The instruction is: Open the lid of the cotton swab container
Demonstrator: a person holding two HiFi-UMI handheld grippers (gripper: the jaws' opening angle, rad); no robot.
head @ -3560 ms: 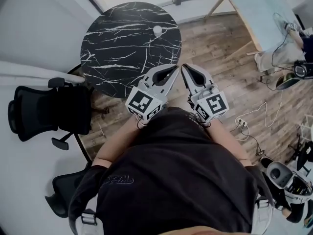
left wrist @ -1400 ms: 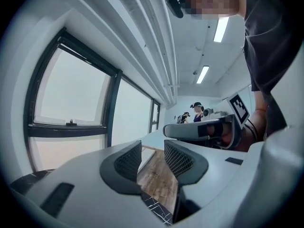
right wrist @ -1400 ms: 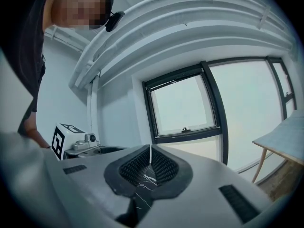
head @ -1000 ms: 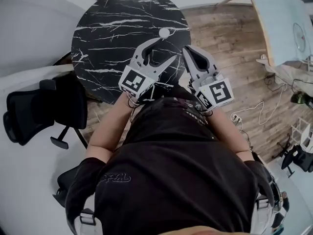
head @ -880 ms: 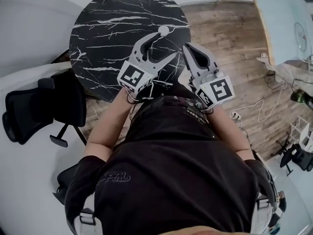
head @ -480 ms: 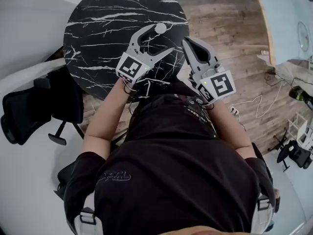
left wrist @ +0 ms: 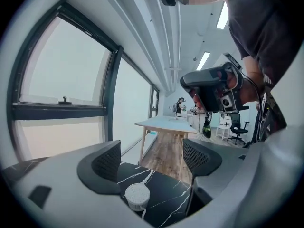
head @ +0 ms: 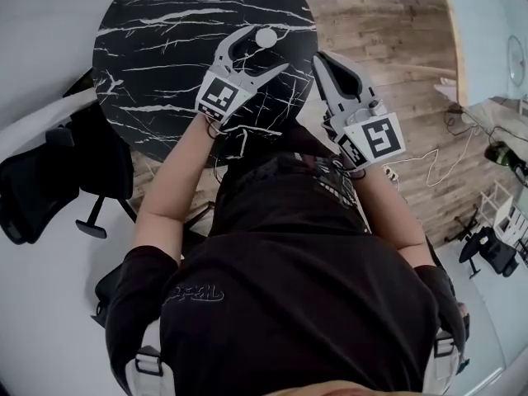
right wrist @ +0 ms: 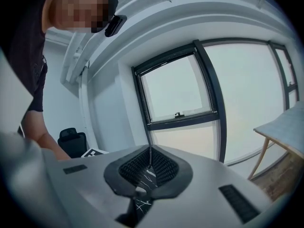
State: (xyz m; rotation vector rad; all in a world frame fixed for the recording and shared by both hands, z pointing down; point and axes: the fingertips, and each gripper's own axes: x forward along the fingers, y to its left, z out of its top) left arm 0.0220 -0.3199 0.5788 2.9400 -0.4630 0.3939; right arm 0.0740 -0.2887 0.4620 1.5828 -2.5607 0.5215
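- While the person leaned over from the near side, both forearms reached out across the near edge of the round black marble table (head: 165, 56).
- At the near right, the right gripper (head: 322, 58) hung by the table's right rim. Its own view showed the jaws pressed together (right wrist: 148, 167) with nothing between them.
- Slightly farther and to the left, the left gripper (head: 268, 48) stood wide, its jaws having just been opening.
- The cotton swab container (head: 266, 37) stood on the tabletop at the mouth of those jaws. In the left gripper view it showed as a small white round pot (left wrist: 137, 196), low between the pads and nearer the left one. No contact with either pad was visible.
- The lid looked to be on still, so the task seemed barely begun; steadying the pot was probably the step in hand.
- The pot looked light and stood loose on a slick top. If the jaws closed off-centre, the left pad would likely arrive first and skid or tip it.
- Clamping high, on the lid rather than the body, would likely hold the lid shut.
- A weak hold would probably let the whole pot rise once the lid was pulled, spilling swabs.
- Beyond the table's far right rim lay the wooden floor (head: 388, 31).
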